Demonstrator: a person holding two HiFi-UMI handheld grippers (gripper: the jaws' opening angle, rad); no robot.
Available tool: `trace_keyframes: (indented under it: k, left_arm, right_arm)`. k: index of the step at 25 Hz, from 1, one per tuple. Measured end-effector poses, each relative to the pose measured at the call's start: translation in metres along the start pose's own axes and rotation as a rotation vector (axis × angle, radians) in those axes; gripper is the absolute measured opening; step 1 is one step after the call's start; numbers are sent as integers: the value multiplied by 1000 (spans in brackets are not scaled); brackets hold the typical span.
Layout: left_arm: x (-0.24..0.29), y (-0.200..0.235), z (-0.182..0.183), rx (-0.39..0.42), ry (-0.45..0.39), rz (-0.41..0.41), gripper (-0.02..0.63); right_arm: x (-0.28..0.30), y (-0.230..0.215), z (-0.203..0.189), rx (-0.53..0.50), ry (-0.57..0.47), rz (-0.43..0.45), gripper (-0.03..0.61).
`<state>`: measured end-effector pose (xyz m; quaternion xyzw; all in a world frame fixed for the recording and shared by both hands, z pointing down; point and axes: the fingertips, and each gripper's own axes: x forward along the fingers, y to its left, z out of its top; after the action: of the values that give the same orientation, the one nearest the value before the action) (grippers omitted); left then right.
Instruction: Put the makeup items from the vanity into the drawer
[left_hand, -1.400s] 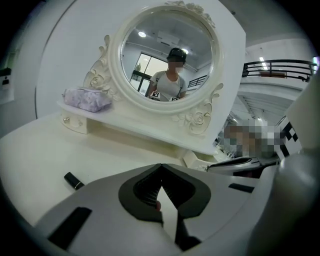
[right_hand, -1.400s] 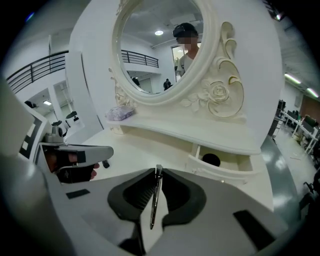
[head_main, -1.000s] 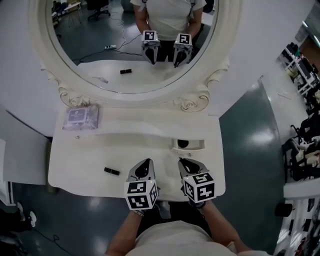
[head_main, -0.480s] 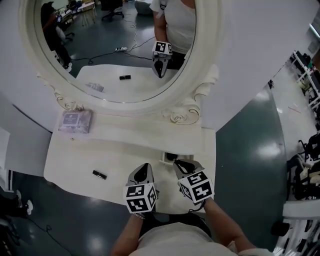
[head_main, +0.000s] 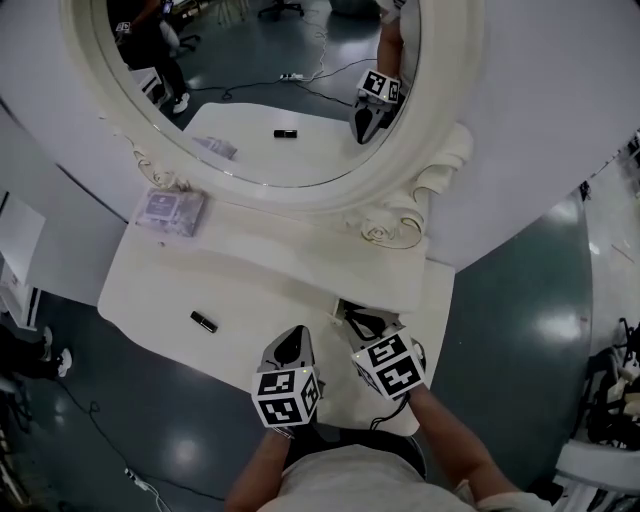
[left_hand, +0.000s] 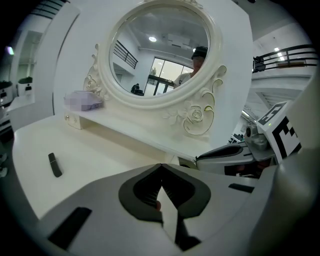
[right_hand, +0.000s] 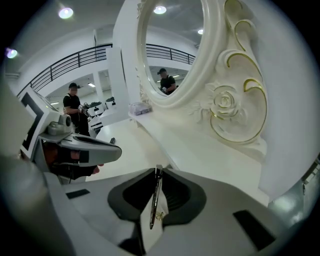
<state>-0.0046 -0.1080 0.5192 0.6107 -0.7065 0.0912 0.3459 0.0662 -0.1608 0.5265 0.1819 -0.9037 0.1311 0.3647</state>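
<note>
Both grippers have eased down and rolled. The right gripper is clamped on a thin flat piece at the drawer, while the left gripper is pinched closed and empty. A black tube waits at nine o'clock on the vanity. That edge-on pinch could let the piece twist free.

Right gripper bottom centre, jaws pinched on thin flat strip held edge-on, small gold speck low on it. Left gripper at left, over white vanity top. Oval mirror upper right, carved rose with gold trim on frame. 1 small packet on shelf beside frame. 1 person in black far left, 1 more seen in mirror.
</note>
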Motion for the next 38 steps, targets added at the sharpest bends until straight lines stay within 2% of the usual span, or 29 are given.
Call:
trace_keyframes:
  k: [20,30,38]
  left_arm:
    - [4,8,-12,-49,-11,68,6]
    - [1,9,-13,-60,-19,90,5]
    - [-1,10,-12,-59,-25,95,5]
  right_arm:
    - [9,-2,-5,-278,66,31,54]
    - [11,-5,-2,-249,43,35,57]
    - [7,-7,-1,-218,25,27,87]
